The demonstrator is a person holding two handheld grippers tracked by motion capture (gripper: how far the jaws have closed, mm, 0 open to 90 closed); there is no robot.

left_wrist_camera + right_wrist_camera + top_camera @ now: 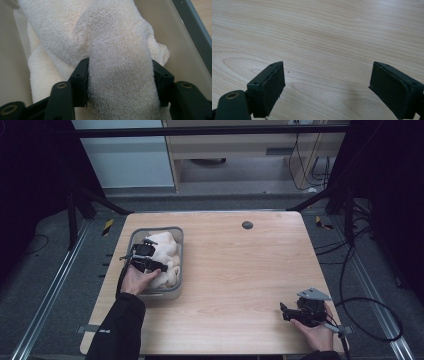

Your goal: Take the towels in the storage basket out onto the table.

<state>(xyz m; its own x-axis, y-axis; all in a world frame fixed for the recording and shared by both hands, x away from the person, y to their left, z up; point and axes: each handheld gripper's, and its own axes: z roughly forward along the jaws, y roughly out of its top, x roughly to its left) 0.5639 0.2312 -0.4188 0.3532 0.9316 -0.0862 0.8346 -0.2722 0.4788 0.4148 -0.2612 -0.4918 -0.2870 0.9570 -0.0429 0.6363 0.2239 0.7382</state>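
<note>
Left gripper (145, 256) sits inside the grey bin (134, 238) at the table's (235, 270) left side, its fingers (80, 80) clamped on a thick fold of the cream terry towel (120, 75) lying in that bin. Right gripper (292, 314) rests low over bare wood near the table's right front corner, fingers (269, 87) spread wide, holding nothing.

The cream towel (110, 50) is a soft terry cloth, crumpled in thick folds. It lies inside the grey bin (177, 265) at the left part of the table, filling most of it. One thick fold of it stands between my left gripper (120, 82) jaws, pressed from both sides.
</note>
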